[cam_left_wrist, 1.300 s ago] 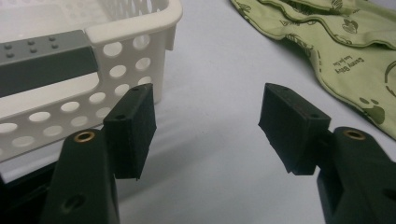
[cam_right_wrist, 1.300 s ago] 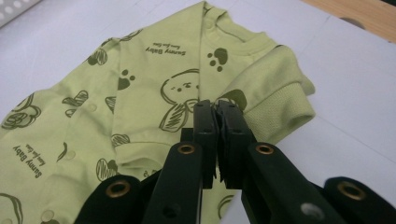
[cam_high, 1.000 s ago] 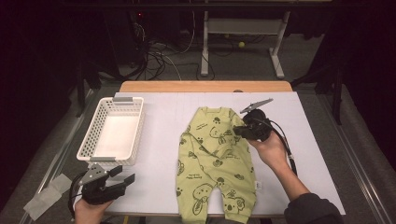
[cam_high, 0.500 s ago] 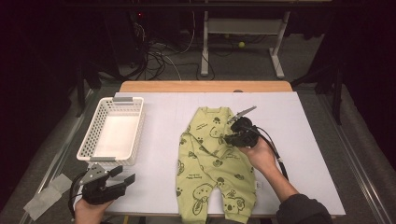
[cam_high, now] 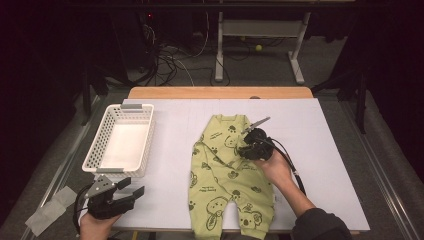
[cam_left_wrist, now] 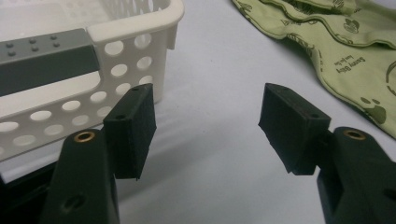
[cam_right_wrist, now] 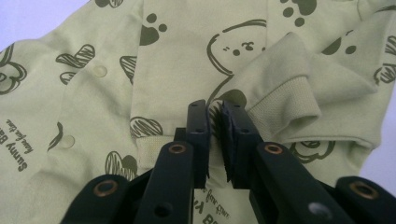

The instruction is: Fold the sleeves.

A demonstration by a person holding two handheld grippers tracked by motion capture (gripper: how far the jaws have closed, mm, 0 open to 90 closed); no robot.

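Observation:
A light green baby romper with dark animal prints lies flat on the white table, neck toward the far side. My right gripper rests low on its chest. In the right gripper view the jaws have just been opening and stand a narrow gap apart; green cloth shows through the gap, with no pad pressing on it. The ribbed sleeve cuff lies folded onto the body just right of the jaws. My left gripper sits open and empty at the near left corner, its jaws wide over bare table.
A white perforated basket with grey handles stands empty at the left, its near corner just beyond my left jaws. The romper's edge shows to their right. Bare white tabletop lies right of the romper.
My right gripper came down and leftward onto the romper's chest, bringing the sleeve over the body, and its jaws have parted slightly. The left gripper has not moved.

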